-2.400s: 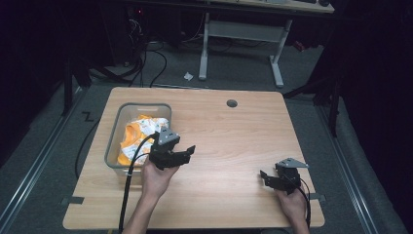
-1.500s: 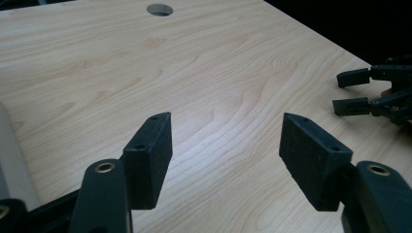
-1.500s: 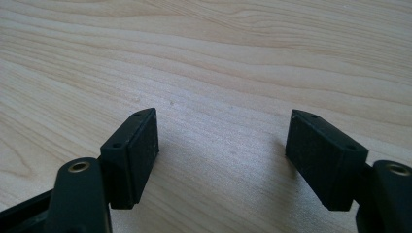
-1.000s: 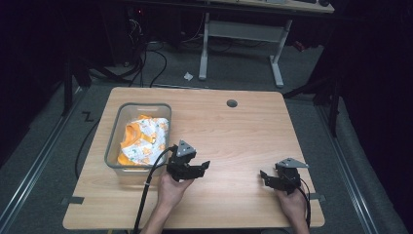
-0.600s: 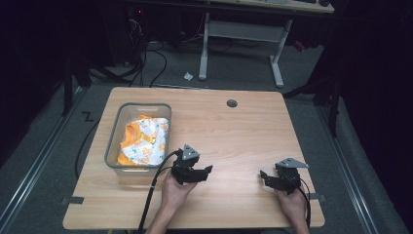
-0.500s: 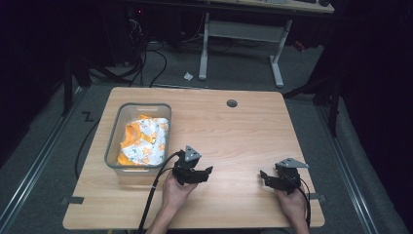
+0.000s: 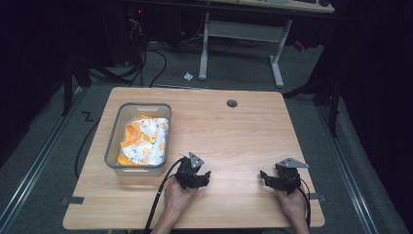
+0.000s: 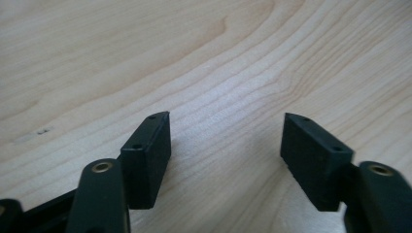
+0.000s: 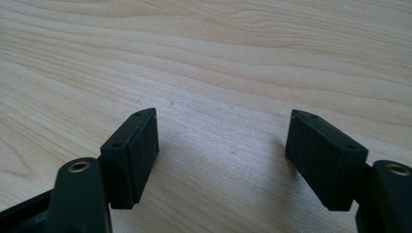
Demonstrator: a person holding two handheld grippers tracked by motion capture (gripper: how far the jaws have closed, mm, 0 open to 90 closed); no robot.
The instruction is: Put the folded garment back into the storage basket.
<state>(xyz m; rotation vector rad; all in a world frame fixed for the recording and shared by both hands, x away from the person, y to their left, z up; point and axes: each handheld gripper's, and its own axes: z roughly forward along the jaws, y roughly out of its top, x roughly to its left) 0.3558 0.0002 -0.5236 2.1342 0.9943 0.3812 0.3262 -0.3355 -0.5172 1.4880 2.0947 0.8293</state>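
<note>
The wooden bench (image 7: 234, 131) is being seen from above, a clear bin (image 7: 117, 141) sitting on its left half with the orange and white cloth (image 7: 146, 141) bundled inside. The left hand-held gripper (image 7: 203, 178) is being held low near the bin's right front corner, jaws apart, having just opened a little, nothing between them. The right hand-held gripper (image 7: 265, 178) is being rested near the bench's front right, jaws spread, empty

Tabletop (image 7: 234, 131): bin (image 7: 117, 141) at left, cloth (image 7: 146, 141) inside; left gripper (image 7: 203, 178) near front centre, right gripper (image 7: 265, 178) front right.
</note>
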